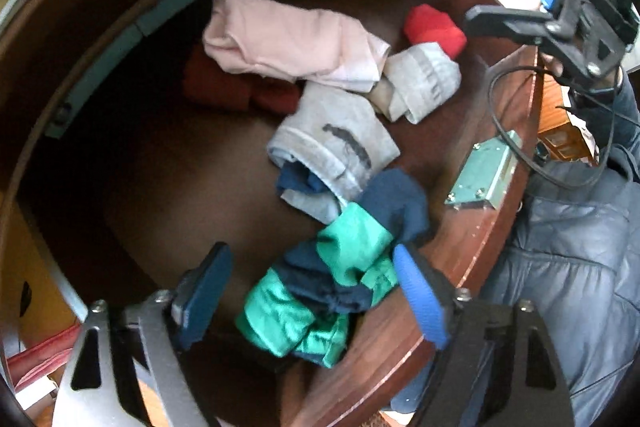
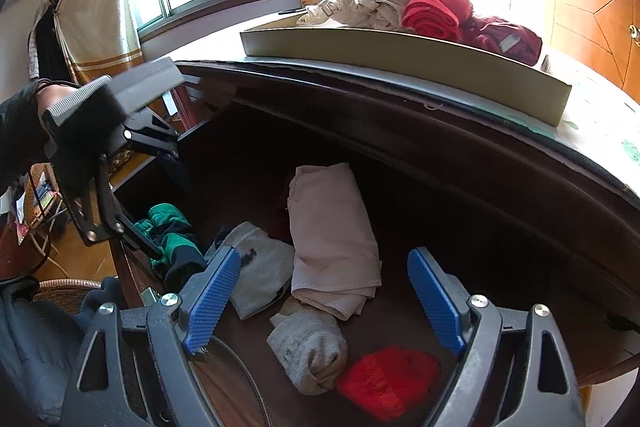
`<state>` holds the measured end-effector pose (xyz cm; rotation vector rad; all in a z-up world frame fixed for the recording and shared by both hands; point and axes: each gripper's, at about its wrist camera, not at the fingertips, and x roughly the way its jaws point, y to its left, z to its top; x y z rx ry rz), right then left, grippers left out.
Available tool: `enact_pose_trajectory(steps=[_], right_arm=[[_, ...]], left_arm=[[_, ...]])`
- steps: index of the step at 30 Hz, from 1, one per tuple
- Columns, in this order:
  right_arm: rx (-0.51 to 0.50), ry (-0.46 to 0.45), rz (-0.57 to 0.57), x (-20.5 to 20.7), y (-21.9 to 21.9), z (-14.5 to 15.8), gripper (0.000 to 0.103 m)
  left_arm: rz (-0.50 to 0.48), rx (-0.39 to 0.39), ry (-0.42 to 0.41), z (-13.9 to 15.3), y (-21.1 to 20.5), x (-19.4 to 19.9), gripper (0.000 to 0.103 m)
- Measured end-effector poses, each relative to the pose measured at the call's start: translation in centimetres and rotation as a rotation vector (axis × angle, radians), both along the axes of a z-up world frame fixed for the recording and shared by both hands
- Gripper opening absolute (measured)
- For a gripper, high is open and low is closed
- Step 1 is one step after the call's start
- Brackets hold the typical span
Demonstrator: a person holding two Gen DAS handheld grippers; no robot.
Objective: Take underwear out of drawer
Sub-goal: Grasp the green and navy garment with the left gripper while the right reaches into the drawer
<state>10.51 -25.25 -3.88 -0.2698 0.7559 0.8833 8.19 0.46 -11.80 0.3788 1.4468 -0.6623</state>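
Left gripper (image 1: 312, 291) pointed steeply down into the open dark-brown wooden drawer (image 1: 472, 227), blue-padded fingers (image 1: 420, 301) spread either side of the crumpled green-and-navy satin underwear (image 1: 320, 291) — pads not pressing on it, cloth bracketed but not gripped. Underwear lying at the near end of the drawer, partly draped against the front wall, touching the rolled grey cotton garment with a dark smear (image 1: 336, 147).

Risks from here, as a judgement:
- Slippery satin bunched loosely; a shallow pinch likely to catch one fold only, leaving the rest to trail or drop back.
- Right-hand pad just beside the drawer front; closing could jam against wood instead of cloth.
- Navy end tucked by the grey roll — lifting may drag that neighbour along.

Right gripper (image 2: 324, 299) hanging above the far part of the drawer, fingers released and empty, over the folded pale-pink cloth (image 2: 334, 239) and red knitted piece (image 2: 388, 381); no help in steadying anything.
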Motion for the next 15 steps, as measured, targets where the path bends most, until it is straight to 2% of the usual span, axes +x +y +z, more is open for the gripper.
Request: enact_pose_trajectory(steps=[6,7,8,9,13,15], right_arm=[[0.003,0.002,0.001,0.0,0.1,0.0,0.087],[0.002,0.002,0.002,0.0,0.1,0.0,0.087],[0.001,0.001,0.004,0.0,0.1,0.0,0.087],[0.0,0.001,0.004,0.0,0.1,0.1,0.087],[0.003,0.005,0.0,0.2,0.0,0.1,0.087],[0.003,0.01,-0.004,0.3,-0.1,0.1,0.087]], left_arm=[[0.028,-0.04,0.083,-1.8,-0.3,1.4,0.059],[0.033,-0.053,0.099,-2.1,-0.3,1.5,0.051],[0.034,-0.067,0.113,-2.3,-0.4,1.5,0.038],[0.035,-0.077,0.12,-2.5,-0.3,1.3,0.032],[0.052,-0.103,0.087,-2.1,0.5,0.5,0.016],[0.101,-0.099,0.053,-1.9,1.3,0.5,0.014]])
